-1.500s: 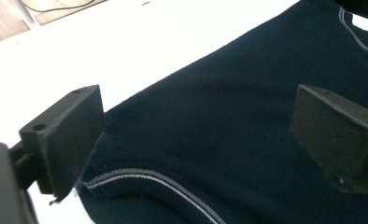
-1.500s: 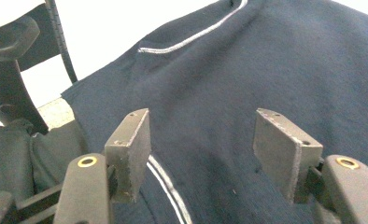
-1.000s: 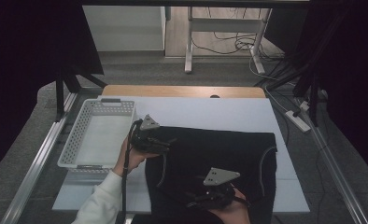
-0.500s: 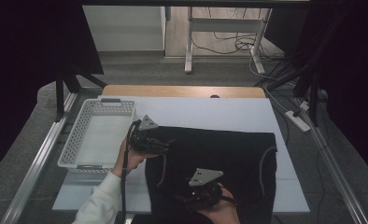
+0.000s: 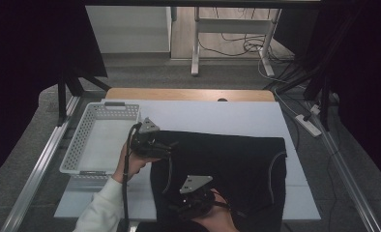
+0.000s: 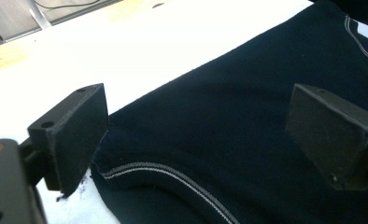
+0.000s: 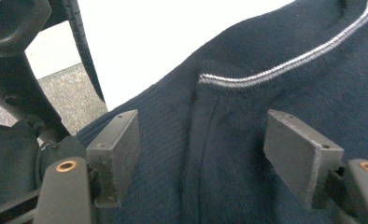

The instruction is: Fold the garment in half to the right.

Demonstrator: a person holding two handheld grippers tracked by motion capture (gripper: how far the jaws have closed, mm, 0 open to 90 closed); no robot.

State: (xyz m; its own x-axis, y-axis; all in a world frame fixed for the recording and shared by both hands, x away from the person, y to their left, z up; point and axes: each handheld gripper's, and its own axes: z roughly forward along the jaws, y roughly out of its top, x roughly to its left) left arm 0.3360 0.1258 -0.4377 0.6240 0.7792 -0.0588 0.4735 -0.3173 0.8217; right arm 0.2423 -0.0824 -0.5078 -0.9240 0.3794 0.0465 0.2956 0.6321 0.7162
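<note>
The dark garment (image 5: pixel 227 169) runs off the high view's bottom edge, its near hem hidden beneath the forearms.

the garment (image 5: pixel 227 169) is lying on the table's (image 5: pixel 227 116) near right part, and the basket (image 5: pixel 75 154) is sitting just left of it. the left gripper (image 5: pixel 167 147) is hovering at the garment's far left corner, the right gripper (image 5: pixel 191 205) over its near edge.

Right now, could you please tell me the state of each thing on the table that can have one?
Dark garment: lying spread on the white table, its left part folded over, held by neither gripper.
White basket: upright, empty.
Left gripper: open, over the garment's left edge.
Right gripper: open, its jaws have just been opening, cloth beneath them.
</note>
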